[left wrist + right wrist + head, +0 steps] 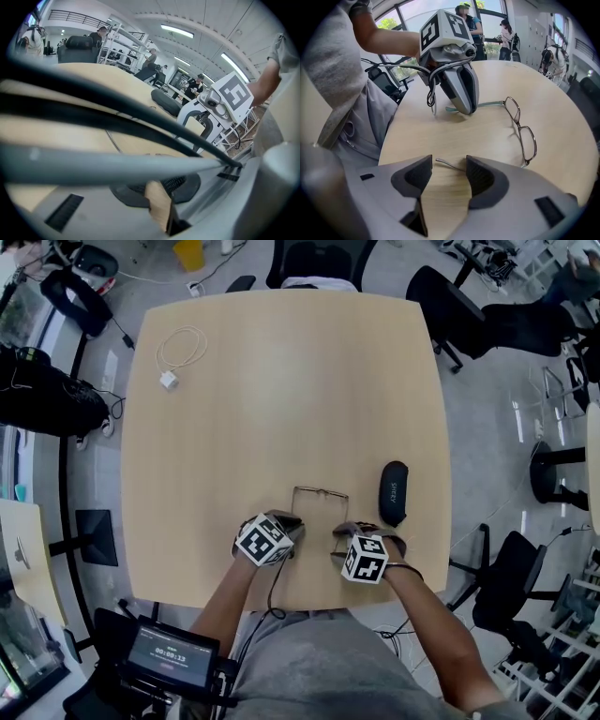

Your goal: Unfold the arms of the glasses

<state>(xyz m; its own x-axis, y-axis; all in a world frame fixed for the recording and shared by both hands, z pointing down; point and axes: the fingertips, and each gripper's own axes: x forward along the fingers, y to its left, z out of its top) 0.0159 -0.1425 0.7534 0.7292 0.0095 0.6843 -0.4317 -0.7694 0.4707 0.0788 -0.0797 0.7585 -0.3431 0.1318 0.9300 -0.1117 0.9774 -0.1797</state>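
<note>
the glasses (320, 491) lie on the desk (281, 381) near its front edge, just ahead of both tools, with both arms pointing back from the front frame toward the person. the left tool (465, 108) stands tip-down on the desk, its jaws drawn in to a narrow gap over the end of the teal arm. the right tool (449, 166) has its jaws apart, and the tip of the other arm lies between them, unclamped. a black case (394, 491) rests just right of the glasses.
</note>
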